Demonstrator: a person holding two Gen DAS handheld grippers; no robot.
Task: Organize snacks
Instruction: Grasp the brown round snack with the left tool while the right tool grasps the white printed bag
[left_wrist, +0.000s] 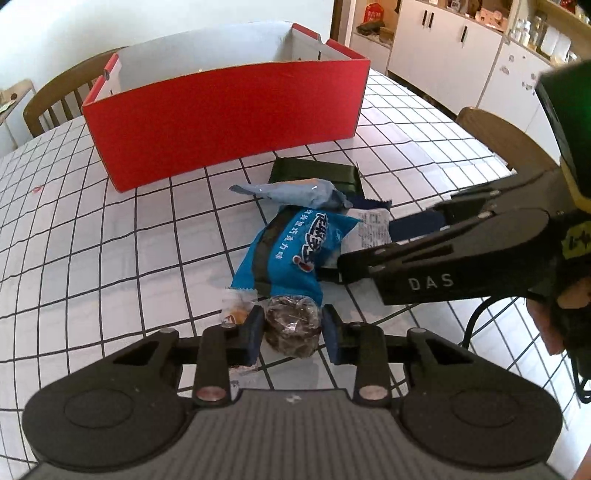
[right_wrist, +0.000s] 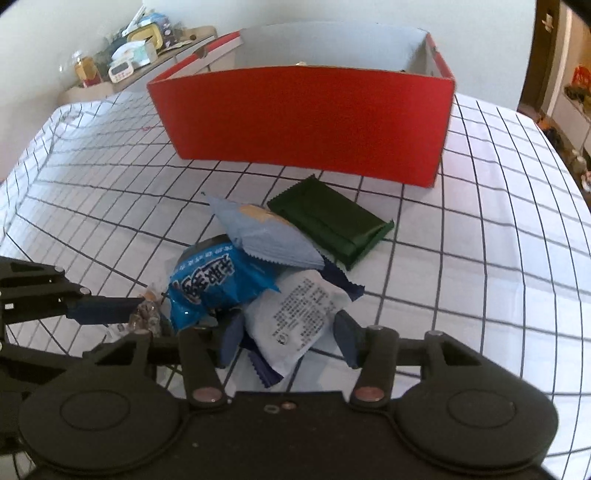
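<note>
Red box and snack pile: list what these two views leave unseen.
- Red box floor and contents: both views, hidden behind its near wall.
- Dark blue packet: right wrist view, mostly covered by the white packet.
- Clear-wrapped dark snack: right wrist view, largely hidden by the left gripper.

An open box (right_wrist: 306, 122) stands at the back of the desk (right_wrist: 480, 295). Before it lies a heap of snack packets: a flat packet (right_wrist: 332, 221) nearest the box, a pillow packet (right_wrist: 266, 236) overlapping its left edge, then two more side by side (touching), the printed-label packet (right_wrist: 299, 317) on the right.
</note>
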